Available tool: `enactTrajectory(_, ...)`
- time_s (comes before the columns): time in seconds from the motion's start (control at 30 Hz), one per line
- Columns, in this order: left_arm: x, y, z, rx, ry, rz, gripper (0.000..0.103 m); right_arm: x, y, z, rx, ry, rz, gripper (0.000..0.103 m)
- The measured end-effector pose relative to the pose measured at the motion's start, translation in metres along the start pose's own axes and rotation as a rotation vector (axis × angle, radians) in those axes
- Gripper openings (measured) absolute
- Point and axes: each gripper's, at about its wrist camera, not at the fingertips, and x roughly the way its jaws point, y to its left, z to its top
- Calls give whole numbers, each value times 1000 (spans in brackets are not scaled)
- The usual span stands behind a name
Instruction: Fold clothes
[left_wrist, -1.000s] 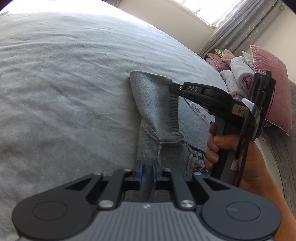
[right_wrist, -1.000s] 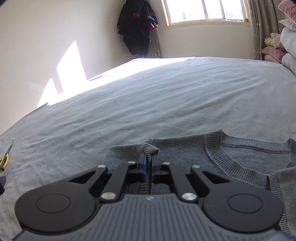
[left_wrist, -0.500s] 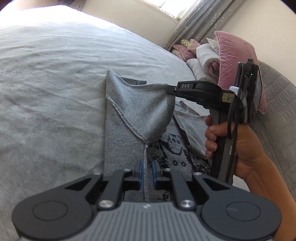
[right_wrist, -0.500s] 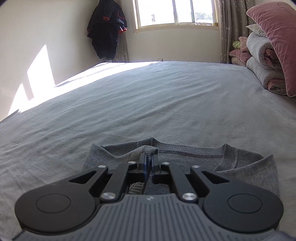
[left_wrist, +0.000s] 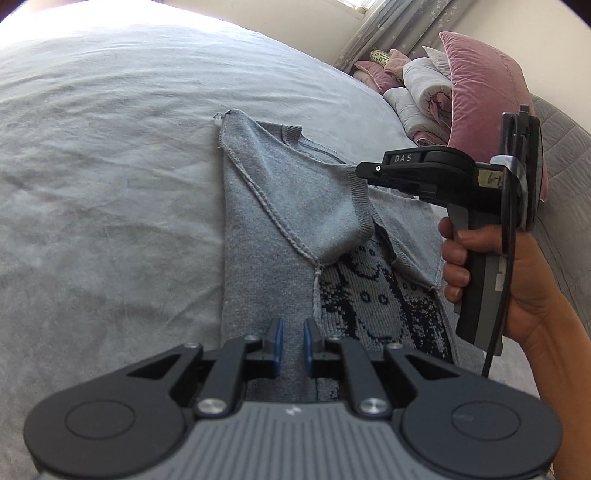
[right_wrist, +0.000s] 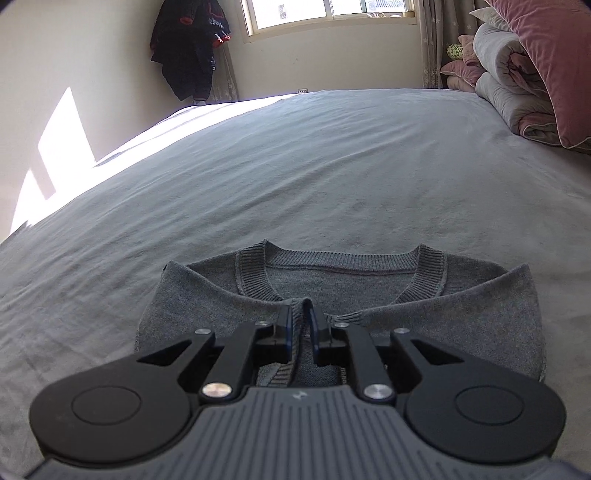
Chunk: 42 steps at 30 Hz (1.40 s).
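The bed (left_wrist: 110, 184) carried the work, its pale grey sheet soft and lightly rumpled, giving a broad flat surface for folding. On it lay the grey knitted sweater (left_wrist: 266, 229), fine-ribbed at the collar and cuff, with a dark pixelled pattern (left_wrist: 373, 291) knitted into its front. Its left side had been turned in over the body, leaving a straight folded edge toward the open sheet, and the seam of the sleeve ran slantwise across that flap, presumably so the garment would narrow into a tidy strip.

The left gripper (left_wrist: 292, 341) hung low over the lower part of the sweater with its blue pads set narrowly apart; whether they pinched any cloth could not be told from this view.

Further right, the right gripper (right_wrist: 299, 325) held the sleeve's ribbed cuff (right_wrist: 301, 314) above the chest, just below the neckline (right_wrist: 343, 258), and its jaws were opening, the cuff standing between them, likely to drop the sleeve in place. A hand (left_wrist: 491, 280) gripped its handle.

At the far right, stacked pink velvet pillows (right_wrist: 546, 55) and rolled quilts (right_wrist: 506, 74) sat well apart from the sweater
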Motion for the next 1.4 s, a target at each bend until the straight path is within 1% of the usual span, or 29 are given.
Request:
enactTrajectory(0.03, 0, 0, 0, -3, -1, -3, 11, -4, -2, -2, 5, 3, 9, 19)
enactTrajectory(0.1, -1, 0, 1, -7, -2, -7, 11, -14, -5, -6, 14, 5, 31, 38)
enactTrajectory(0.13, -2, -1, 2, -9, -1, -8, 11, -20, -7, -10, 16, 1, 44, 50)
enactTrajectory(0.27, -2, -2, 1, -6, 4, -9, 11, -41, -12, -26, 26, -2, 113, 50)
enactTrajectory(0.43, -4, -5, -1, 14, 13, -25, 11, -50, -16, -51, 41, 38, 217, 50)
enactTrajectory(0.53, -3, -6, -3, 24, 28, -22, 11, -46, -15, -63, 6, 63, 270, 50)
enactTrajectory(0.6, -1, -6, -4, 28, 37, -19, 11, -41, -10, -68, -41, 74, 288, 50)
enactTrajectory(0.73, -1, -6, -4, 31, 40, -16, 11, -32, 2, -69, -154, 63, 277, 50)
enactTrajectory(0.83, -1, -5, -4, 22, 45, -15, 11, -26, 10, -67, -224, 49, 293, 50)
enactTrajectory(0.93, 0, -5, -4, 14, 46, -14, 11, -20, 17, -66, -264, 41, 312, 50)
enactTrajectory(1.03, 1, -6, -4, 15, 47, -11, 11, -14, 19, -61, -252, 35, 334, 50)
enactTrajectory(1.13, 2, -7, -4, 16, 49, -10, 11, -8, 16, -55, -177, 34, 382, 50)
enactTrajectory(1.2, 2, -7, -4, 15, 51, -11, 11, -4, 10, -52, -83, 57, 425, 50)
enactTrajectory(1.23, 3, -6, -4, 15, 51, -12, 11, -2, 7, -51, -37, 70, 445, 45)
enactTrajectory(1.27, 2, -7, -4, 12, 52, -14, 11, -2, 4, -50, -3, 79, 454, 26)
enactTrajectory(1.3, 2, -7, -3, 9, 51, -17, 11, -2, 2, -49, 23, 93, 444, 16)
enactTrajectory(1.33, 2, -7, -3, 9, 53, -22, 11, -3, 0, -49, 47, 104, 434, 14)
enactTrajectory(1.4, 3, -10, -4, 17, 57, -30, 11, -8, -5, -51, 86, 115, 436, 14)
